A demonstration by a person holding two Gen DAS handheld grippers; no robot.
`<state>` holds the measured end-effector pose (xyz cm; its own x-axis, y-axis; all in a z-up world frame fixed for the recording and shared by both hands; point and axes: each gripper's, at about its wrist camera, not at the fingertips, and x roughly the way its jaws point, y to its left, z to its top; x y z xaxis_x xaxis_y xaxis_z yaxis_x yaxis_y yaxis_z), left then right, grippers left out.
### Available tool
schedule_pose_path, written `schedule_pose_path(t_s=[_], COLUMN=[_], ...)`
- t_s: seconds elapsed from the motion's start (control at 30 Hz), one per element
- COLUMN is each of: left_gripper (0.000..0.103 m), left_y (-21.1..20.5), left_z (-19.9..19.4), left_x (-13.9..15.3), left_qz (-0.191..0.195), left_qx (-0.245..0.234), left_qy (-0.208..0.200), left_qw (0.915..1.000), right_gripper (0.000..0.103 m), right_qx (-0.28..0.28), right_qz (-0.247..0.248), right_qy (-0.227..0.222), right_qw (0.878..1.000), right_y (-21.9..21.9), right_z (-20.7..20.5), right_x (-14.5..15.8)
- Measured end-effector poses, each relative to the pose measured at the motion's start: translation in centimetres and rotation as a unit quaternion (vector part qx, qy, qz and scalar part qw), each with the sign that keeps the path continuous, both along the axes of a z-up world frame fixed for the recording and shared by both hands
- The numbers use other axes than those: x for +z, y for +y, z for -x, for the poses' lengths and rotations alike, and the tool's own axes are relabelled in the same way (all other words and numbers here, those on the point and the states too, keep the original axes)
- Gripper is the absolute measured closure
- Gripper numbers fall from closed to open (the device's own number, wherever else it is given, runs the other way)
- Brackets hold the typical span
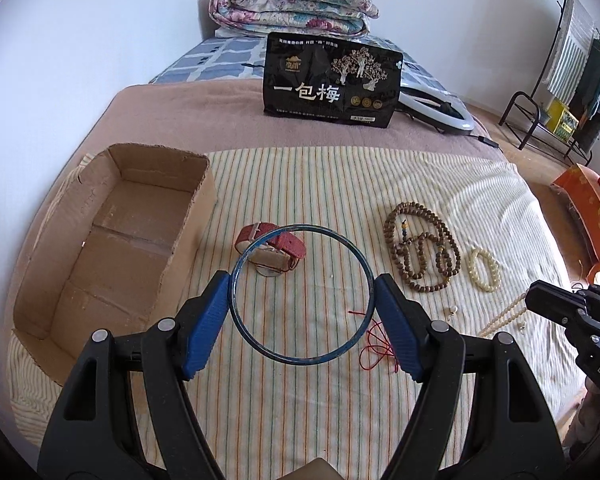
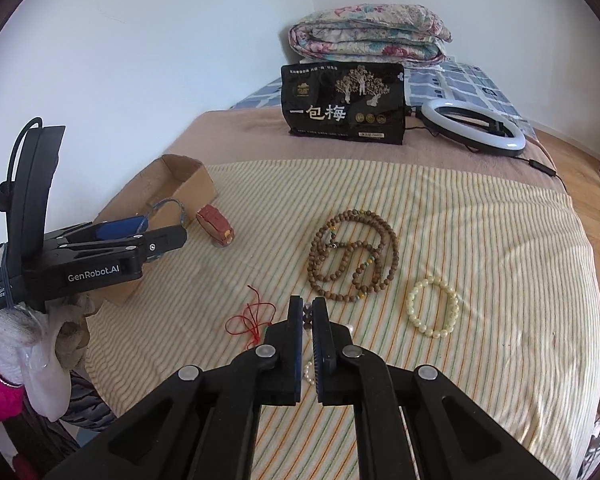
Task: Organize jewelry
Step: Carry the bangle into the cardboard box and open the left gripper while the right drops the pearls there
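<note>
1. My left gripper (image 1: 302, 292) tilts downward over the striped cloth (image 1: 300, 184), its blue pads pressed against opposite sides of a thin blue bangle (image 1: 300, 236), held clear of the cloth.
2. My right gripper (image 2: 307, 312) also angles down, clamped tight on a pale bead strand (image 1: 504, 316) that hangs from it.
3. The cardboard box (image 1: 112, 236) sits to the left, beside a red watch (image 1: 276, 248).
4. Brown beads (image 2: 352, 256) and a cream bracelet (image 2: 434, 306) lie on the cloth.

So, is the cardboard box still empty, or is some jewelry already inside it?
Empty. The left wrist view shows the cardboard box with an open top and a bare brown floor; the blue bangle is outside it, clamped in the left gripper.
</note>
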<state>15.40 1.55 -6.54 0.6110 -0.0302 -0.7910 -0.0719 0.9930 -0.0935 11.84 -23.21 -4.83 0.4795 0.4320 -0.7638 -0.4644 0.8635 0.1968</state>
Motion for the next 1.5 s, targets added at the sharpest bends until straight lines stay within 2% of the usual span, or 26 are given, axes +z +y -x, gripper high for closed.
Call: schedule_pose_path(t_s=[0.33,0.7,1.13,1.5], left_gripper=[0.028,0.028,0.028,0.028], left_y=[4.1,10.8,17.2,20.3], left_z=[1.0,2.2,3.2,3.6], left_x=[4.2,6.9,5.9,4.2], left_qz=[-0.009,-0.023,-0.013,-0.001], left_qx=[0.019,0.082,0.145,0.175], left_qy=[-0.038,-0.072,-0.055,-0.023], left_qw=[0.9991,0.9938,0.9878,0.9843], right_gripper=[0.101,0.101,0.101,0.101], right_qx=[0.002,0.039,0.093,0.129], right_qz=[-0.016,-0.028,-0.048,-0.065], right_qy=[-0.037,-0.086,-0.118,-0.12], right_qw=[0.999,0.995,0.987,0.982], right_y=[1.5,5.9,13.9,21.2], right_z=[-0.4,-1.7,-3.5,-5.5], right_x=[4.8,10.6,14.2,14.0])
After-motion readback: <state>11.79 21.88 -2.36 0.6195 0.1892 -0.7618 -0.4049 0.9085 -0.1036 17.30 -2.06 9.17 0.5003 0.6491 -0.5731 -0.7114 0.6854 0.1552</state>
